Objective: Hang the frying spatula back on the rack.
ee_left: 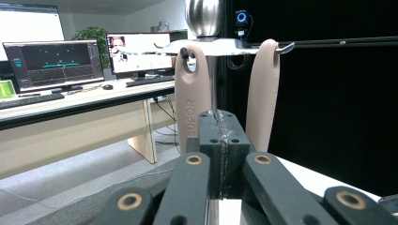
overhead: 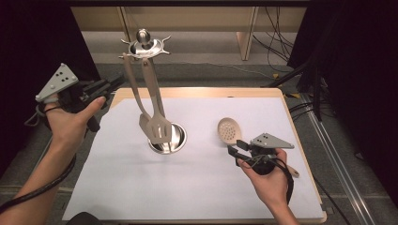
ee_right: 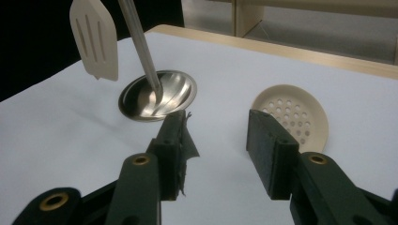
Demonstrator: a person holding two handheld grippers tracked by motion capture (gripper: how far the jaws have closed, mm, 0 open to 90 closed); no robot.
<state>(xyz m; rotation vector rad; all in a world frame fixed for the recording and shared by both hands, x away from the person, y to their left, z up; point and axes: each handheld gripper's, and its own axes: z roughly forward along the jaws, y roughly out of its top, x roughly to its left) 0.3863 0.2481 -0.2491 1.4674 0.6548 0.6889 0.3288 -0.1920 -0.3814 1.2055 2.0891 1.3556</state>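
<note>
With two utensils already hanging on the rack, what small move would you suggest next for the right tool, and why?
Probably ease the right tool down and close it on the skimmer. Its jaws stand open with nothing between them, just short of the perforated head, which lies flat on the white mat. The rack holds two utensils; the left tool is shut and empty.

The high view looks down on the utensil stand; both gripper views face it, the left seemingly closest.

Bright, even overhead light; dark surrounds, perhaps slightly soft focus.
</note>
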